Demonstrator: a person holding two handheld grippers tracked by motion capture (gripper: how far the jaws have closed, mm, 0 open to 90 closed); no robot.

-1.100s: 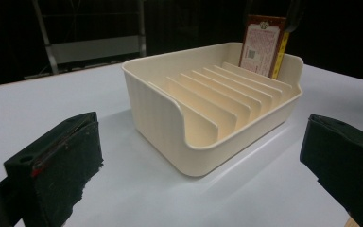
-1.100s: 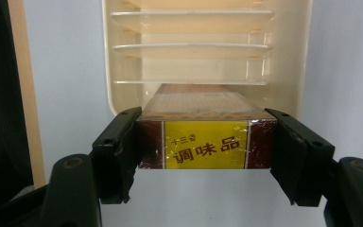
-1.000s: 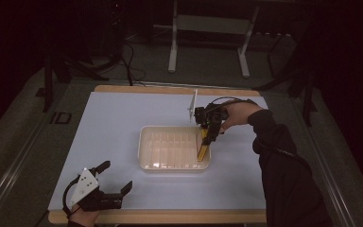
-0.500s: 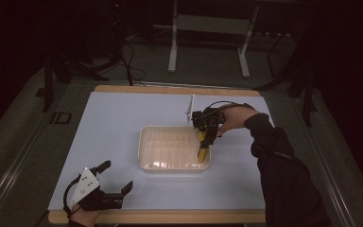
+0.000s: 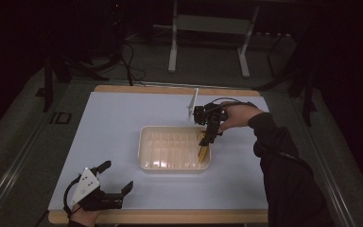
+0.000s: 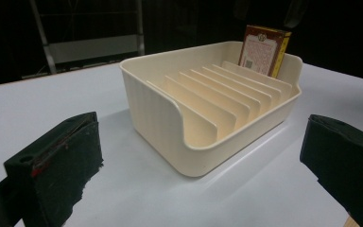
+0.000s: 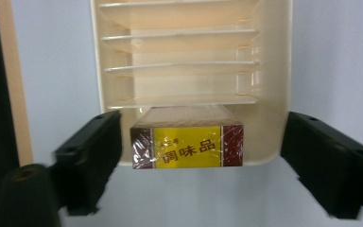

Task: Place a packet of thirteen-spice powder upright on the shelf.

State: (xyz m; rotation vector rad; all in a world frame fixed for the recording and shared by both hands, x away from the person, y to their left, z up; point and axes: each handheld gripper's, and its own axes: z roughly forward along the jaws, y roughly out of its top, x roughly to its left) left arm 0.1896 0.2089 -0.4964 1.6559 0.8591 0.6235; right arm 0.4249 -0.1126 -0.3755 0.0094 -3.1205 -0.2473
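Observation:
A cream tray (image 5: 144, 151) with several upright dividers sits mid-table. A red and yellow box (image 5: 203, 151) with printed characters stands on edge in the tray's rightmost slot. My right gripper (image 5: 208, 137) hovers over it, pointing down. In the right gripper view the box (image 7: 187, 145) lies between the jaws; the gripper (image 7: 203, 130) is open, its left jaw close to the box and its right jaw well clear. The left gripper (image 5: 116, 176) rests open at the near left corner. From the left gripper view, that gripper (image 6: 203, 142) faces the tray (image 6: 156, 109) and the box (image 6: 263, 49).
A small white upright plate (image 5: 192, 104) stands on the white table top (image 5: 113, 123) just beyond the right hand. The table's wooden edge (image 5: 170, 216) runs along the front. Metal stand legs (image 5: 172, 52) and cables lie on the dark floor behind.
The right gripper and the box have barely shifted over the tray's right end. The left gripper has stayed where it was.

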